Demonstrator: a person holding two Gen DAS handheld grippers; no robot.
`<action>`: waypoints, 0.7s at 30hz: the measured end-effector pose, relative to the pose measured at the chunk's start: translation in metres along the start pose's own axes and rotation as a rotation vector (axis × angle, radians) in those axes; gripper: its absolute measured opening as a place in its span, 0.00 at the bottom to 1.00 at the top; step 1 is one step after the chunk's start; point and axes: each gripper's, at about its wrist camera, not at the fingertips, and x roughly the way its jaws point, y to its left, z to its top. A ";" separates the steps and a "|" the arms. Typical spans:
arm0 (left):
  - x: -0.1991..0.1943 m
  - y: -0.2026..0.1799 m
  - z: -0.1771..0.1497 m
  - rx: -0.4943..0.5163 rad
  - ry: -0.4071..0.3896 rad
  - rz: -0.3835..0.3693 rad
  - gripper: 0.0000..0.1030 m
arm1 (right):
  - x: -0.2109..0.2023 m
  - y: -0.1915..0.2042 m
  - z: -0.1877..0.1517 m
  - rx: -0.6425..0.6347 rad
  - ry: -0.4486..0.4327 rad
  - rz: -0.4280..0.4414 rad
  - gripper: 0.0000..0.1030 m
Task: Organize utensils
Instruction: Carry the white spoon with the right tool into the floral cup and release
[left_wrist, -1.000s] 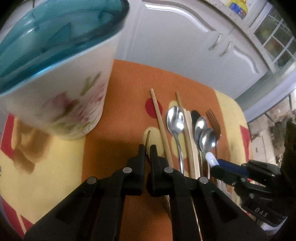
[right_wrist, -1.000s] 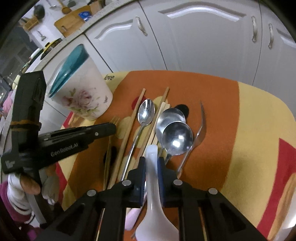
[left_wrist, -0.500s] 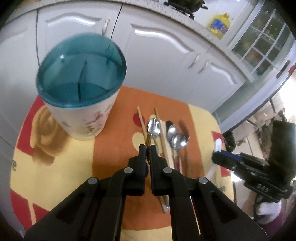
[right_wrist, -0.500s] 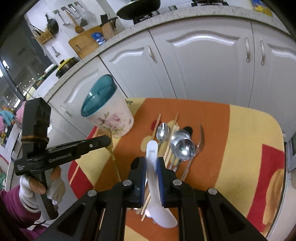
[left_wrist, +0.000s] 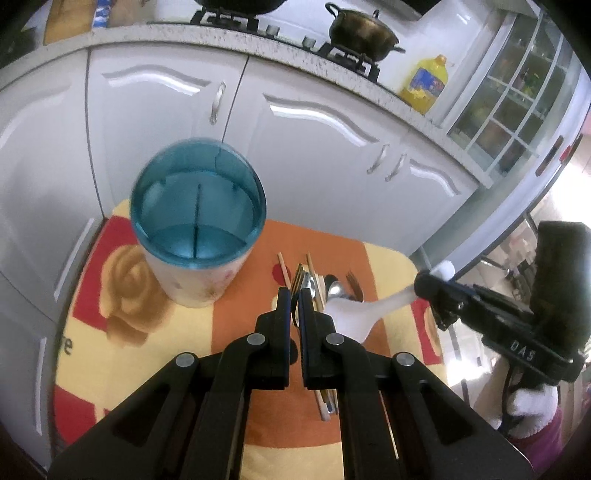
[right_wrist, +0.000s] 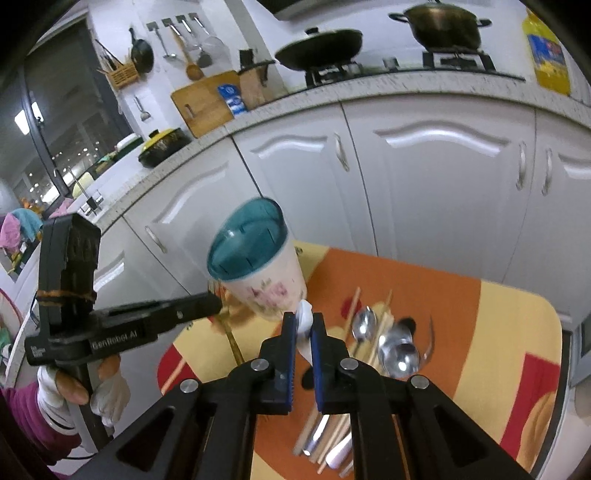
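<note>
The left claw (left_wrist: 294, 295) is pinched shut on a thin gold-coloured metal fork (left_wrist: 296, 282), whose tines show just past the tips; in the right wrist view the same fork hangs down from that claw as a slim golden stem (right_wrist: 231, 338). The right claw (right_wrist: 303, 320) grips a white ceramic soup spoon (right_wrist: 305, 334) by its handle, its jaws closing a little more on it; from the left wrist view the spoon's bowl (left_wrist: 351, 317) hangs in the air over the spread of cutlery.

Both claws are raised above a small counter covered with an orange, yellow and red patterned cloth (left_wrist: 255, 328). On its far left part stands a tall white utensil holder with a pink flower print and a translucent teal divided insert (left_wrist: 197, 206), upright and with nothing showing in its compartments (a thin partition splits the insert). Right of it, still flat on the cloth, lie pale wooden chopsticks (right_wrist: 352, 308), steel spoons (right_wrist: 400, 354) and a steel fork (right_wrist: 428, 341), packed side by side, some overlapping.

Behind the counter runs a bank of white cabinet doors (left_wrist: 321, 147) under a speckled worktop carrying a dark pot (left_wrist: 362, 31) on a gas hob and a yellow oil bottle (left_wrist: 424, 85). A gloved hand (right_wrist: 74, 387) holds the left tool.
</note>
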 end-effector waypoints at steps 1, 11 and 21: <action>-0.003 0.001 0.003 -0.004 -0.008 -0.003 0.02 | -0.001 0.003 0.004 -0.006 -0.009 0.002 0.07; -0.047 0.025 0.065 -0.021 -0.167 0.064 0.02 | -0.009 0.036 0.070 -0.060 -0.125 0.049 0.07; -0.024 0.061 0.111 -0.003 -0.241 0.267 0.02 | 0.041 0.069 0.111 -0.142 -0.109 0.043 0.07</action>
